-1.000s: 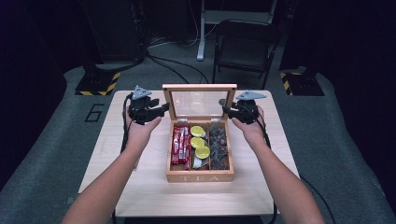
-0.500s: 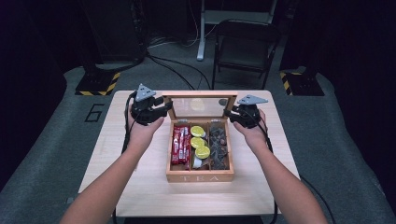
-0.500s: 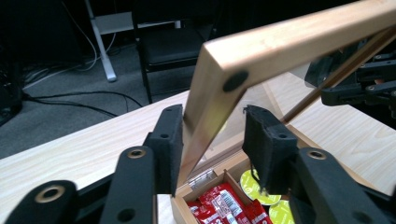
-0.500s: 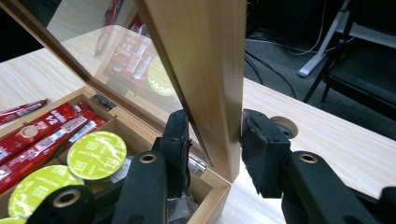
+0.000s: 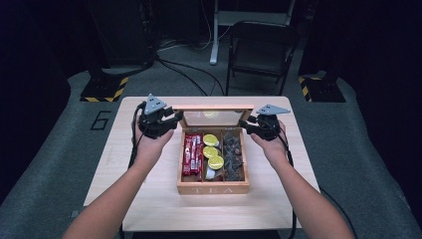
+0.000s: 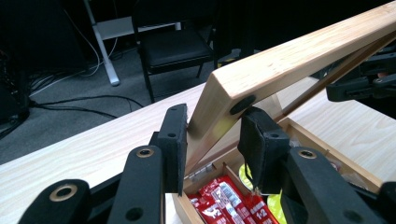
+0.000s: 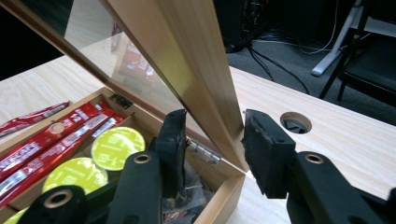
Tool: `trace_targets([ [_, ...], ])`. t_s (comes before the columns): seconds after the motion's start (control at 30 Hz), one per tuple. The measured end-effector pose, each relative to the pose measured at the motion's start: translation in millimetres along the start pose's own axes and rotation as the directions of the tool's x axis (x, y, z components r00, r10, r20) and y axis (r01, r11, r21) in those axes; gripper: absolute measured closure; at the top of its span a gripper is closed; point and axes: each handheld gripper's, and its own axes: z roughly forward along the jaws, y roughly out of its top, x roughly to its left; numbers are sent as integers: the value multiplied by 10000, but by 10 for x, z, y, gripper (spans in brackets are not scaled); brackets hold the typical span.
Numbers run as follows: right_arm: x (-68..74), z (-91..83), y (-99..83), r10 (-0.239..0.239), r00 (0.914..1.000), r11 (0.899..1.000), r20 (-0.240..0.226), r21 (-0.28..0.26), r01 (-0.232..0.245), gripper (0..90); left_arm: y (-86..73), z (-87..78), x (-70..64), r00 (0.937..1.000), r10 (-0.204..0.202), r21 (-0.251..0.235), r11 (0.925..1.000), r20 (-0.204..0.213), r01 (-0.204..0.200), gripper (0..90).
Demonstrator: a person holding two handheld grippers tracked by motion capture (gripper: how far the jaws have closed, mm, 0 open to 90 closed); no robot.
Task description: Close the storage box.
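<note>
A wooden tea box (image 5: 213,189) stands mid-table with red sachets (image 5: 192,153), yellow pods (image 5: 213,151) and dark tea bags (image 5: 233,154) in its three compartments. Its glass-paned lid (image 5: 213,107) leans forward over the box, half raised. My left gripper (image 5: 175,118) is shut on the lid's left side rail; in the left gripper view my left gripper (image 6: 212,140) has that rail (image 6: 299,60) between its pads. My right gripper (image 5: 247,124) is shut on the right side rail; in the right gripper view my right gripper (image 7: 210,144) clamps the lid frame (image 7: 187,60) just above a hinge.
The light wooden table (image 5: 149,199) has a round cable hole (image 7: 295,122) behind the box. A black folding chair (image 5: 259,45) and floor cables lie beyond the table's far edge. Dark floor surrounds the table.
The lid has tipped forward and down from nearly upright, with both grippers on its side rails moving down and toward the person with it.
</note>
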Motion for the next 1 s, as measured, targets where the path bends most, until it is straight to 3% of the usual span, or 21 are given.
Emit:
trace_targets([
  [0.53, 184, -341, -57, -391, 9977, 9992, -557, -82, 387, 538, -317, -193, -130, 9985, 150, -18, 9999, 527, -149, 602],
  [0.7, 252, -485, -86, -393, 9973, 9991, -624, -204, 381, 527, -419, -247, -168, 9971, 377, 63, 9993, 659, -382, 598],
  [1.0, 367, -679, -146, -560, 9930, 9982, -1037, -275, 534, 497, -567, -309, -214, 9949, 225, 256, 9994, 987, -252, 591],
])
